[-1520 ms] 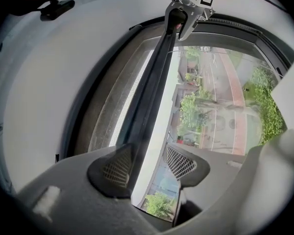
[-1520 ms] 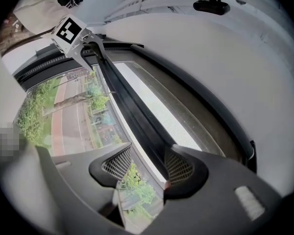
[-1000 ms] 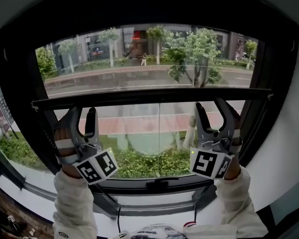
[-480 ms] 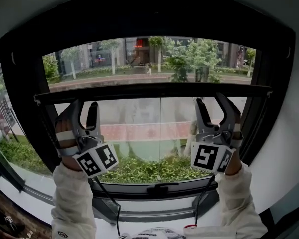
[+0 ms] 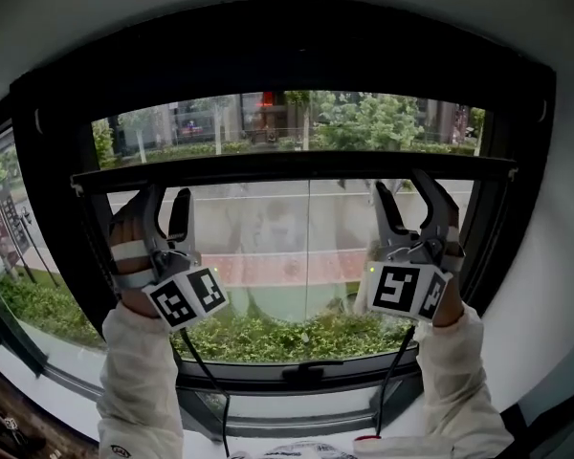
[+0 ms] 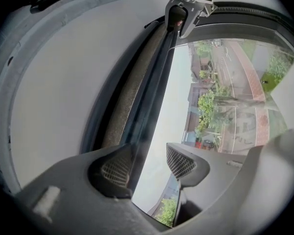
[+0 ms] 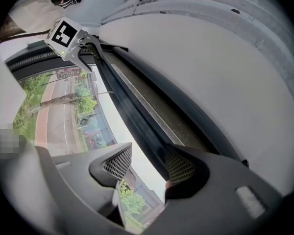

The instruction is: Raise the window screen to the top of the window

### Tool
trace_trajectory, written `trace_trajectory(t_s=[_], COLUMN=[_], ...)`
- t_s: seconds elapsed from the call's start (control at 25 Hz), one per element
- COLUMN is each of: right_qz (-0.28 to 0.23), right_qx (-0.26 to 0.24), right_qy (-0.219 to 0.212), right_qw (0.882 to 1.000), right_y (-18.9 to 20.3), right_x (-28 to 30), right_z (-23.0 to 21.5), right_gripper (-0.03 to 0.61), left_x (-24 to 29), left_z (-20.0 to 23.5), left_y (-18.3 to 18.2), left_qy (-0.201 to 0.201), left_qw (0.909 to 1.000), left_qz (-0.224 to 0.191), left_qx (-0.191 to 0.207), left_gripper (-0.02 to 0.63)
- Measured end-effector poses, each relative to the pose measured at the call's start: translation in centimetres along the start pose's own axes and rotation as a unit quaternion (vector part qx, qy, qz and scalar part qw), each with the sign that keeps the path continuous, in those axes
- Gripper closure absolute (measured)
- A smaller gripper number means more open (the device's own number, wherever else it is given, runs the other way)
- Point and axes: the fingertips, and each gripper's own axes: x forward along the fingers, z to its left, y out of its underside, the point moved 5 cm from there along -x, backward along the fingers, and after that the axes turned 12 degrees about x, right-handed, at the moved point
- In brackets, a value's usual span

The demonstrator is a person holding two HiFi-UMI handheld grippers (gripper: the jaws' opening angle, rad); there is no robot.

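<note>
The window screen's dark bottom bar (image 5: 297,167) runs level across the black-framed window, with the hazy mesh hanging below it. My left gripper (image 5: 167,199) points up under the bar's left part, and my right gripper (image 5: 407,187) under its right part. In the left gripper view the bar (image 6: 154,77) passes between the spread jaws of the left gripper (image 6: 149,165), close against one pad with daylight beside the other. The right gripper view shows the same: the bar (image 7: 132,111) lies along one pad of the right gripper (image 7: 147,165). Both grippers are open.
The black window frame (image 5: 48,208) surrounds the glass, with white wall above and at the sides. A dark handle (image 5: 301,371) sits on the lower sash. Cables hang from both grippers. Outside are a street, trees and a hedge.
The bar and both grippers have risen together. The strip of clear glass above the bar has grown narrower.
</note>
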Motion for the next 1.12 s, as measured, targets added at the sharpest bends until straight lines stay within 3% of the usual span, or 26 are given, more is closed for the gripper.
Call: trace_trajectory(t_s=[0.44,1.12], right_qz=[-0.026,-0.038], right_qx=[-0.017,-0.015], right_qy=[0.020,0.010], right_qw=[0.999,0.999], right_y=[-1.1,-3.5], right_x=[2.1,4.6], right_z=[-1.6,-4.4], right_gripper=[0.370,0.371], left_x=[2.0,4.4], left_z=[2.4,6.4], left_y=[-0.2,-0.3], left_qy=[-0.024,-0.030], left_qw=[0.9997,0.9995], left_qz=[-0.003,-0.009], left_qx=[0.003,0.001], left_gripper=[0.391,0.391])
